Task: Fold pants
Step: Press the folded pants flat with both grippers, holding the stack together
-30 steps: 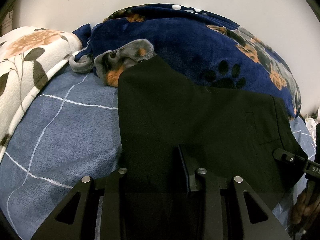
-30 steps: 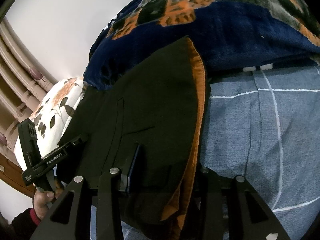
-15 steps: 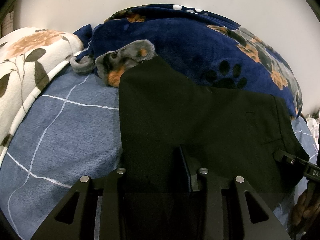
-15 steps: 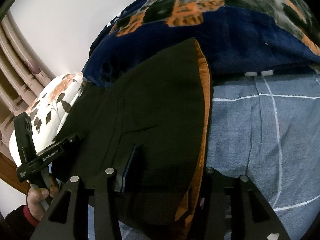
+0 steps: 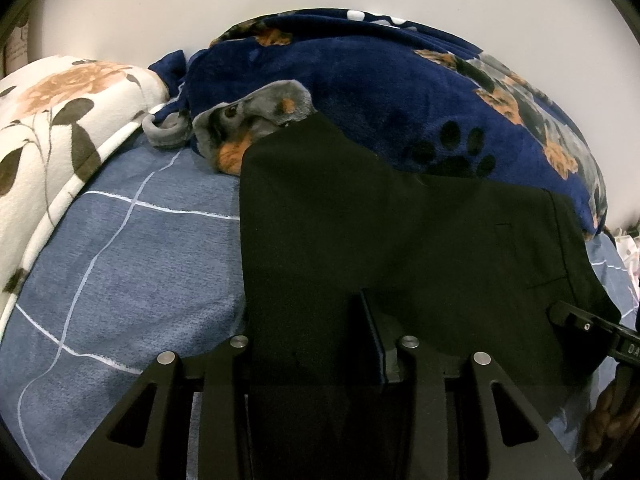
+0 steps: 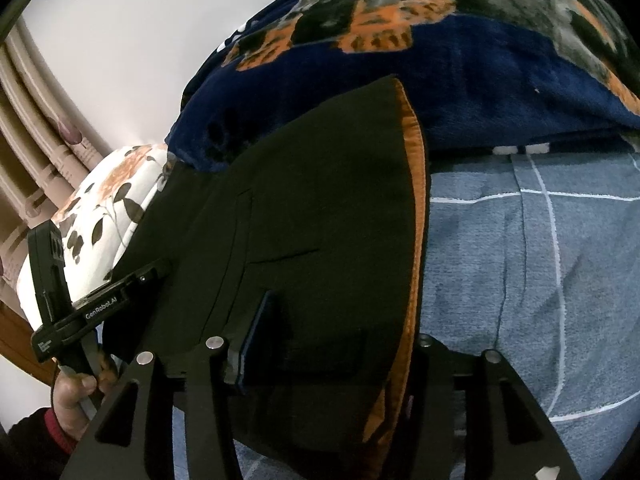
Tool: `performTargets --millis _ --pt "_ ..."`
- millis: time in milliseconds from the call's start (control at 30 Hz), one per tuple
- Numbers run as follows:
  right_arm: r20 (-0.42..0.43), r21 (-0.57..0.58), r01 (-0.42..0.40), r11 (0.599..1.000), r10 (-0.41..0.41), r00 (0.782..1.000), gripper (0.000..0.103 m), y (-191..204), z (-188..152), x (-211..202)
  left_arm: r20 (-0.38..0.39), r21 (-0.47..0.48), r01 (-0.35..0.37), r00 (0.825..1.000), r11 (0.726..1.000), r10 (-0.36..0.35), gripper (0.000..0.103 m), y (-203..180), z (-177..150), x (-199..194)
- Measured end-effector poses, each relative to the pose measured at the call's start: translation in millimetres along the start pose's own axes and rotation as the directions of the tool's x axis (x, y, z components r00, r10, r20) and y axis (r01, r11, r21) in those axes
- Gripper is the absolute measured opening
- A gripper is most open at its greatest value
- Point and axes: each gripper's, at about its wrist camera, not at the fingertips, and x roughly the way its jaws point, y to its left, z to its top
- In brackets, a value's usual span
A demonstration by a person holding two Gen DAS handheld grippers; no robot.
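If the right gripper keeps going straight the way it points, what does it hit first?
Probably the black pants, already between its opening jaws; beyond them, the navy blanket. Depth is unclear.

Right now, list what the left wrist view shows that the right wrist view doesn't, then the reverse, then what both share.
Left wrist only: the grey plush dog face at the blanket's edge. Right wrist only: the pants' orange lining, a curtain, and a hand holding the left hand-held gripper. Both: black pants, navy blanket, floral pillow, blue checked sheet.
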Motion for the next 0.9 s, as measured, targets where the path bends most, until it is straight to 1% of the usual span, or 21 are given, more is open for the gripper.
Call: performTargets --millis 400,900 --pt "-0.002 -0.021 0.004 1.0 -0.005 1.0 0.051 2.3 0.1 0.2 0.0 0.001 -0.001 1.0 1.0 0.001 0.038 -0.1 -0.3 0.0" --pt "-0.001 -0.024 0.008 1.0 -0.008 1.0 0.053 3.8 0.1 0.3 0.0 0.0 0.0 1.0 1.0 0.0 0.038 1.1 0.0 -0.2"
